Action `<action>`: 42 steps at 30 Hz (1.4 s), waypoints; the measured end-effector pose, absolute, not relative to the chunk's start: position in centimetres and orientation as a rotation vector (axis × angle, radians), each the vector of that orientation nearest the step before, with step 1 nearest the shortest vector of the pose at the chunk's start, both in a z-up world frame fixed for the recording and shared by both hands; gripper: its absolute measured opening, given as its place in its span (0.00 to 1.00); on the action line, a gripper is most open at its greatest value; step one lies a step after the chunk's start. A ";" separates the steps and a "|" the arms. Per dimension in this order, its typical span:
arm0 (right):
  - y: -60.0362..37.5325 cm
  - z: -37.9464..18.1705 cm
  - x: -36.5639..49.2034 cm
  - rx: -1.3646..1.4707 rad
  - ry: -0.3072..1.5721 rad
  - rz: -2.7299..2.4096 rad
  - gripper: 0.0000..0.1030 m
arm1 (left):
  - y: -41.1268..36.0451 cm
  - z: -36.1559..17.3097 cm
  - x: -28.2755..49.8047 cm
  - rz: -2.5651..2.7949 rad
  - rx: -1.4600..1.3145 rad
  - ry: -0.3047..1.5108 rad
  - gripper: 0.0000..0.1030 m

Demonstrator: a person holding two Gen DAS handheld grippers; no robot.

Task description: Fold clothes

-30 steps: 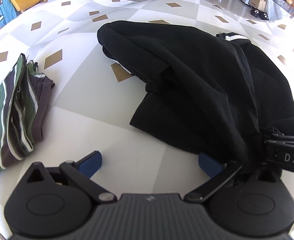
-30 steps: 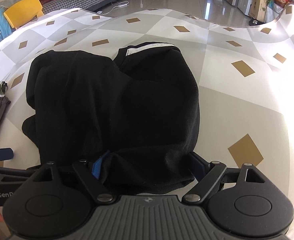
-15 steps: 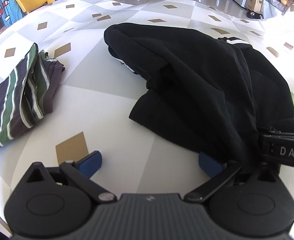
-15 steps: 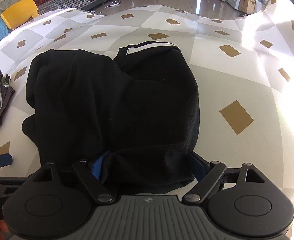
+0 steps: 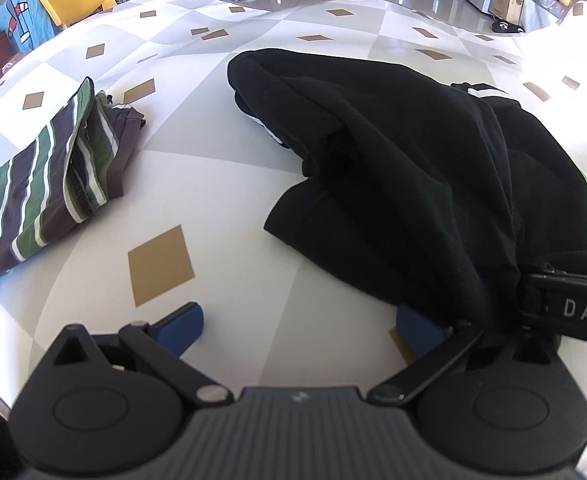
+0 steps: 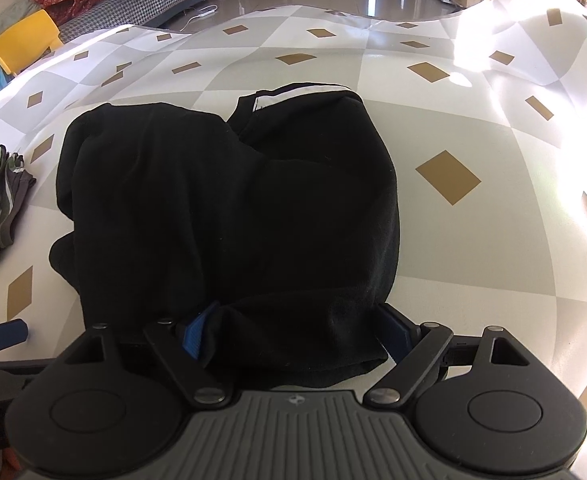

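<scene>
The left gripper (image 5: 299, 326), a black two-finger tool with blue pads, points steeply downward with its jaws spread wide and nothing between them. The right gripper (image 6: 295, 330), of the same black build with blue pads, also tilts steeply down just beside it, jaws standing wide. Its left blue pad (image 6: 197, 330) shows partly; the other is mostly hidden.

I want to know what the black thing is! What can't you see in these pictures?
- Black garment: what kind it is; bunched up in both wrist views.
- Right gripper: whether it pinches the cloth; fabric drapes over its fingers, right wrist view.
- Striped garment: its far end; cut off by the left edge, left wrist view.
- Left gripper: stands open over the tablecloth.
</scene>
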State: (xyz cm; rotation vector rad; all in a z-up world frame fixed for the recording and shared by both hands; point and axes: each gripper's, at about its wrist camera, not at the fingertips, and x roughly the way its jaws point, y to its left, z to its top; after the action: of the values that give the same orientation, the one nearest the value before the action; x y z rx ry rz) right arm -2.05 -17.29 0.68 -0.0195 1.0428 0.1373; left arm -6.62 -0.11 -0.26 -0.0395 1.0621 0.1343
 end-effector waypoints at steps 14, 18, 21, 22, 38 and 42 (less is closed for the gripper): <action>-20.3 5.2 -1.4 0.039 0.872 0.198 0.80 | -1.2 2.9 -7.4 0.066 -0.119 0.928 1.00; -21.3 4.5 0.1 0.059 0.860 0.148 0.80 | -2.0 2.6 -7.2 0.045 -0.104 0.933 1.00; -21.6 3.5 1.0 0.051 0.883 0.116 0.80 | -2.1 2.0 -6.7 0.044 -0.117 0.951 1.00; -21.6 3.0 1.1 0.044 0.901 0.108 0.80 | -2.2 1.8 -6.6 0.048 -0.117 0.958 1.00; -19.4 0.4 -0.2 0.005 0.971 0.241 0.73 | -0.6 0.7 -5.6 0.151 -0.142 0.990 1.00; -18.5 0.4 -0.8 -0.021 0.974 0.310 0.73 | 1.2 0.9 -5.4 0.203 -0.212 0.988 1.00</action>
State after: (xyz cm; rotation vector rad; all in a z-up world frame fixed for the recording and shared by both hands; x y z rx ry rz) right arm -0.80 -18.49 0.43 -0.0209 0.9737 0.3097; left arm -5.37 1.19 0.89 -0.2116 0.9884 0.2031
